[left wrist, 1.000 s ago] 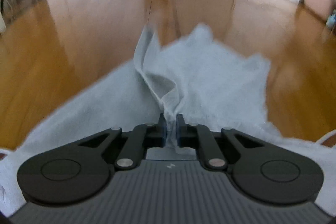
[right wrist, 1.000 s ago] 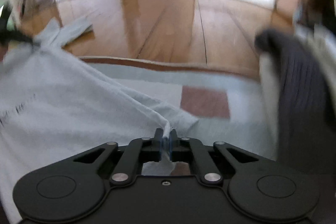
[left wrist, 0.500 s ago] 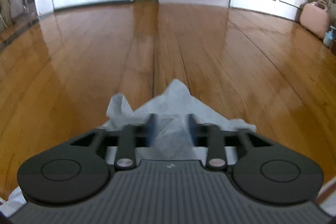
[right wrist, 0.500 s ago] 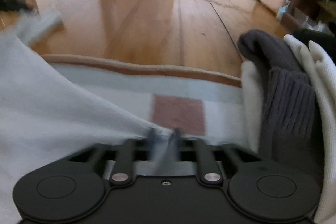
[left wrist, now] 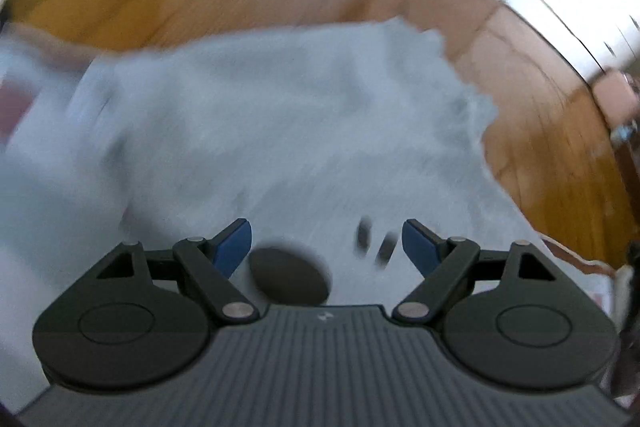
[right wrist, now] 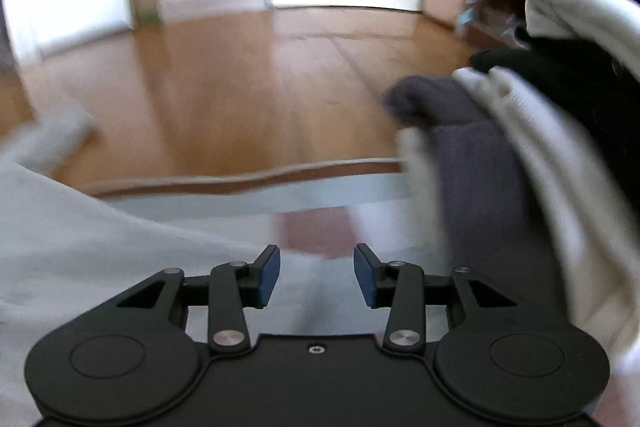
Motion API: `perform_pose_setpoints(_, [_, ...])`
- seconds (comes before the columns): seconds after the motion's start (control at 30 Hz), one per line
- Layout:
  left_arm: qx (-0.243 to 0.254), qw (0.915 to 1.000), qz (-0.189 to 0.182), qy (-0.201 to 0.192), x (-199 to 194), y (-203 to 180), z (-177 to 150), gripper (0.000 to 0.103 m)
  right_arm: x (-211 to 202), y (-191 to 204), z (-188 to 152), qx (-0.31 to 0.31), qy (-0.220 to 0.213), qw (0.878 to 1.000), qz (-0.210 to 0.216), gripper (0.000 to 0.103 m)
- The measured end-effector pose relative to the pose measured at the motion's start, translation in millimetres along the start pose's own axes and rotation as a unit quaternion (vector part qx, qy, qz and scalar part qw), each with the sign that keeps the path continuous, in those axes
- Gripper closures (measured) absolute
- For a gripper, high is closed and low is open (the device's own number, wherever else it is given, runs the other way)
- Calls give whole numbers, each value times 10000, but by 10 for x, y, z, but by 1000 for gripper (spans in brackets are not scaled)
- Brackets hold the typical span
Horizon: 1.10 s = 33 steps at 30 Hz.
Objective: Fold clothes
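A: Where is the pale grey garment [left wrist: 280, 131] at this moment?

B: It lies spread under the left tool [left wrist: 326, 241], partly on the rug [right wrist: 320, 195] and partly over the wooden floor [right wrist: 240, 99]. The picture is blurred, so I cannot tell how many layers it has.

A: Does any tool hold it?

B: No. The left tool has its jaws wide apart, with only cloth below them. The right tool [right wrist: 316, 277] is also spread and grips nothing; the garment's edge lies just under it.

A: Which step is this, in your opinion?

B: I think it is the gap between two grasps. The cloth is released and flat, which fits either a spreading or a fold just laid down.

A: And the next move?

B: It calls for a clean pinch on an edge or corner, taking one layer only. The pile of other clothes [right wrist: 500, 155] at the right must stay undisturbed.
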<state>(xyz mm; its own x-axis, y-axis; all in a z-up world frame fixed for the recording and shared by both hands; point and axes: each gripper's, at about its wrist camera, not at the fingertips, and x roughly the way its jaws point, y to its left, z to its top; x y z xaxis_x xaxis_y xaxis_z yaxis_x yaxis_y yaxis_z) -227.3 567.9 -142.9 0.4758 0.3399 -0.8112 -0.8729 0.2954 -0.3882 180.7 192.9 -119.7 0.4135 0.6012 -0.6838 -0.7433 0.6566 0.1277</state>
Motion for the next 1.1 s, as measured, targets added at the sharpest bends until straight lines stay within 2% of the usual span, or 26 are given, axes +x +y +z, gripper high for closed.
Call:
perform_pose_setpoints(0.03, [-151, 9999, -41, -13, -74, 63, -17, 22, -52, 53, -78, 47, 120, 9993, 350, 49])
perform_pose_setpoints(0.07, [-213, 9997, -33, -61, -139, 102, -40, 21, -58, 152, -179, -156, 353, 9976, 567, 45])
perform_pose_setpoints(0.1, [-192, 9997, 21, -140, -197, 119, -66, 21, -39, 281, -308, -637, 504, 9958, 426, 43])
perform_pose_setpoints(0.13, [-185, 9996, 144, -180, -232, 144, -85, 21, -15, 415, -443, -1182, 620, 9909, 186, 45])
perform_pose_setpoints(0.17, [-242, 9991, 319, -146, -240, 185, -105, 21, 9, 549, -578, -1723, 734, 9823, -55, 45])
perform_pose_setpoints(0.2, [-345, 9982, 482, -78, -242, 233, -133, 22, 1, 583, -639, -1877, 740, 9792, -189, 45])
perform_pose_setpoints(0.27, [-535, 9975, 454, 20, -217, 309, -146, 23, -66, 544, -702, -1840, 746, 9789, -472, 45])
perform_pose_setpoints(0.3, [-492, 9981, 380, 42, -174, 316, -154, 21, -125, 489, -723, -1733, 796, 9793, -681, 41])
perform_pose_setpoints(0.33, [-322, 9990, 302, 44, -105, 299, -171, 21, -184, 433, -744, -1624, 847, 9791, -890, 34])
perform_pose_setpoints(0.43, [111, 9993, 324, 155, 97, 236, -223, 23, -360, 268, -807, -1292, 995, 9750, -1512, 35])
perform_pose_setpoints(0.47, [160, 9993, 309, 160, 121, 236, -231, 23, -468, 178, -815, -923, 1011, 9791, -1506, 35])
perform_pose_setpoints(0.53, [-10, 9997, 224, 108, 100, 281, -192, 22, -734, -12, -832, 182, 961, 9905, -963, 35])
perform_pose_setpoints(0.6, [-217, 9996, 142, 61, 60, 354, -166, 22, -884, -108, -907, 1093, 1040, 9882, -272, 35])
perform_pose_setpoints(0.7, [-352, 9991, 184, 159, 47, 415, -165, 22, -882, -92, -1142, 1903, 1295, 9716, 549, 35])
perform_pose_setpoints(0.8, [-34, 9996, 264, 47, 57, 347, -206, 22, -880, -77, -1377, 2686, 1532, 9412, 1363, 35])
perform_pose_setpoints(0.87, [205, 9991, 366, 9, 74, 274, -237, 22, -771, -72, -1479, 3086, 1585, 9260, 1489, 34])
perform_pose_setpoints(0.97, [-37, 9999, 155, 5, 80, 321, -197, 23, -644, -40, -1543, 3471, 1416, 9103, 1757, 34])
perform_pose_setpoints(1.07, [-320, 9995, 12, -34, 46, 423, -158, 23, -510, -44, -1532, 3875, 1010, 8994, 1751, 36])
perform_pose_setpoints(1.1, [-409, 9992, -28, -47, 31, 458, -145, 23, -461, -25, -1507, 3975, 944, 8977, 1646, 46])
